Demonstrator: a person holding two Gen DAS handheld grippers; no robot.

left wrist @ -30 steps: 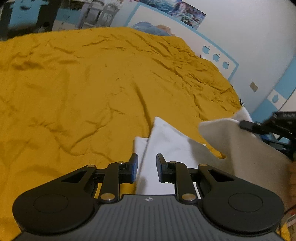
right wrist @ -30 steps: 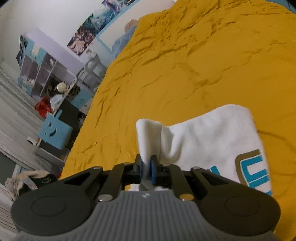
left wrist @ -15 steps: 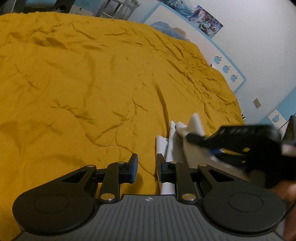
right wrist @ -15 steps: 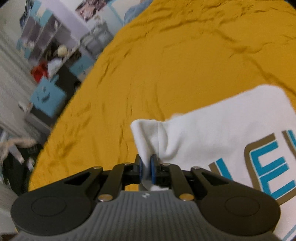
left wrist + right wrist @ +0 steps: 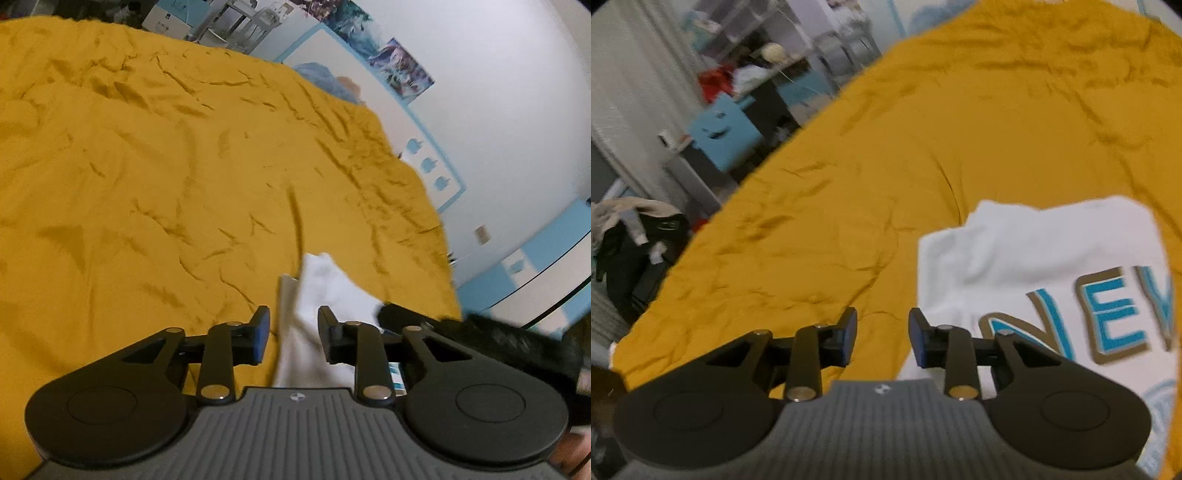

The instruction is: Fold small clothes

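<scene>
Release after a fold. The left gripper hovers over the yellow bedspread with its fingers parting; a ridge of the white T-shirt runs between them, but neither pad presses on the cloth. The right gripper is likewise opening, its fingers released and holding nothing: only bedspread shows in the gap, and the T-shirt, its blue lettering facing up, lies just beside the right-hand finger and ahead of it, flat on the bed. In the left view the right gripper's dark body appears blurred beside the left one's right-hand finger, so the two tools work close together. To finish the step well, both should probably let the cloth fall fully clear of the pads before withdrawing, lift straight off without dragging the fresh fold, and keep apart from one another. The raised ridge between the left fingers likely wants smoothing before the next fold.
</scene>
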